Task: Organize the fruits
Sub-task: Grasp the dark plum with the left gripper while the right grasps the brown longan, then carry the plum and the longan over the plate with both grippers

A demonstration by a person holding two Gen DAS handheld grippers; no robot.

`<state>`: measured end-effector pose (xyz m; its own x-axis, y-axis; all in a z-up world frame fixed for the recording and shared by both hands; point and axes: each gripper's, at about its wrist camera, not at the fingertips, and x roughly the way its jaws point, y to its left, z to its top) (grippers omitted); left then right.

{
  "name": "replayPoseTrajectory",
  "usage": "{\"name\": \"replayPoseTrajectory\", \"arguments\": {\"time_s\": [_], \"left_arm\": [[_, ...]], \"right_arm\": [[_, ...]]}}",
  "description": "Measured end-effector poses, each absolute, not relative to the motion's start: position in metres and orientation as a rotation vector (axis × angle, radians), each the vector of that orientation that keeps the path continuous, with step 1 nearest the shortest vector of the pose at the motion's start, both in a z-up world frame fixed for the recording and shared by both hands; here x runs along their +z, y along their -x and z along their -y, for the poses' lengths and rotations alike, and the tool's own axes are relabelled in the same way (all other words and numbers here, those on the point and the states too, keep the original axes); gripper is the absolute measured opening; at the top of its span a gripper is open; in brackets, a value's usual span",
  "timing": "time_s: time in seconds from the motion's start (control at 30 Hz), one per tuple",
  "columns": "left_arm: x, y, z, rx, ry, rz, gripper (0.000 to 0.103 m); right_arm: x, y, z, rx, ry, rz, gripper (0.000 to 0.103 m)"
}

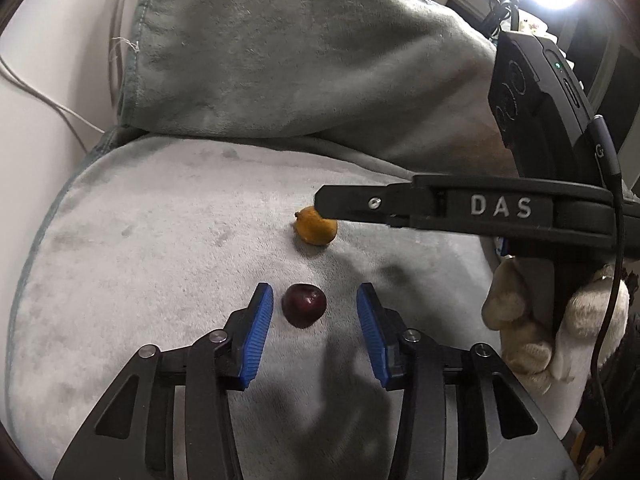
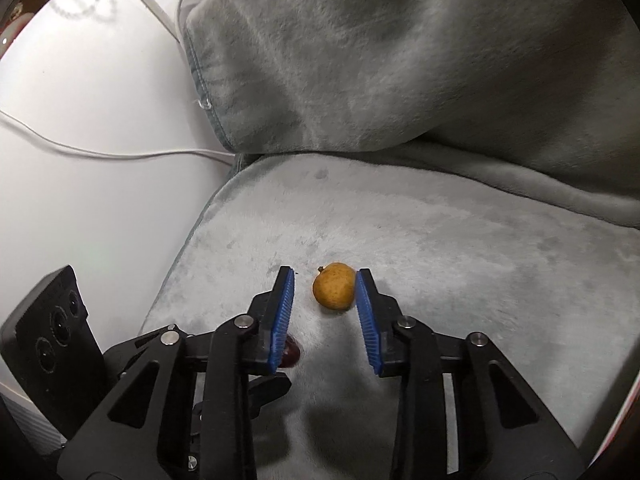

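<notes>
in the left wrist view we are seeing the left hand-held gripper [image 1: 315,304] standing wide, its blue pads either side of a dark red fruit [image 1: 304,305] lying on the grey seat cushion [image 1: 160,248], not touching it. only this view is showing the right hand-held gripper from the side: a black finger is reaching over a yellow-orange fruit [image 1: 316,230] and covering its upper right edge, the body is reading "das" in raised white letters, and a gloved hand [image 1: 556,320] is wrapping the handle. a green light is glowing on the black tracking unit [image 1: 532,92] above it.

in the right wrist view we are looking down the right hand-held gripper [image 2: 325,290], also wide, with the yellow-orange fruit [image 2: 334,286] sitting between the pads, close against the right-hand pad [image 2: 366,320]; we cannot tell whether they are touching. the dark red fruit [image 2: 291,354] is mostly hiding behind the left-hand pad here. this view is also showing a white cable [image 2: 100,152] running along the pale wall and the grey back cushion [image 2: 400,60] rising behind the seat.
</notes>
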<state>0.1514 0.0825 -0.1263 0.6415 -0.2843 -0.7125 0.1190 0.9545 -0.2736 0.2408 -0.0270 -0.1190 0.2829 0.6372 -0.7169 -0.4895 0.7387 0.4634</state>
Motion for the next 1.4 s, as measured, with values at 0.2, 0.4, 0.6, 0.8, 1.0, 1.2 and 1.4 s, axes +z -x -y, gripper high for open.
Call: {"name": "replayPoseTrajectory", "arguments": {"time_s": [0.2,0.4,0.6,0.8,1.0,1.2,1.4], "left_arm": [[-0.131,-0.157,-0.080,-0.229,0.210,-0.864,0.037],[-0.138,-0.162,-0.079,-0.216,0.218,-0.883,0.029],[-0.140,-0.162,-0.080,-0.209,0.224,-0.886,0.024],[-0.139,-0.155,-0.078,-0.208,0.216,-0.885,0.022],[-0.137,-0.153,-0.084,-0.207,0.212,-0.882,0.022],[-0.135,-0.157,-0.084,-0.203,0.209,-0.881,0.022],[-0.126,-0.150,-0.082,-0.194,0.201,-0.870,0.022]], "right_arm": [[-0.124,-0.244,0.024,0.761,-0.153,-1.028,0.029],[-0.123,-0.244,0.023,0.766,-0.137,-1.022,0.028],[-0.122,-0.242,0.016,0.760,-0.067,-1.017,0.028],[-0.120,-0.243,0.017,0.737,-0.036,-1.031,0.028],[-0.125,-0.241,0.011,0.736,0.003,-1.043,0.028],[-0.123,-0.238,0.012,0.736,0.013,-1.021,0.028],[-0.114,-0.235,0.025,0.734,-0.016,-1.002,0.028]]}}
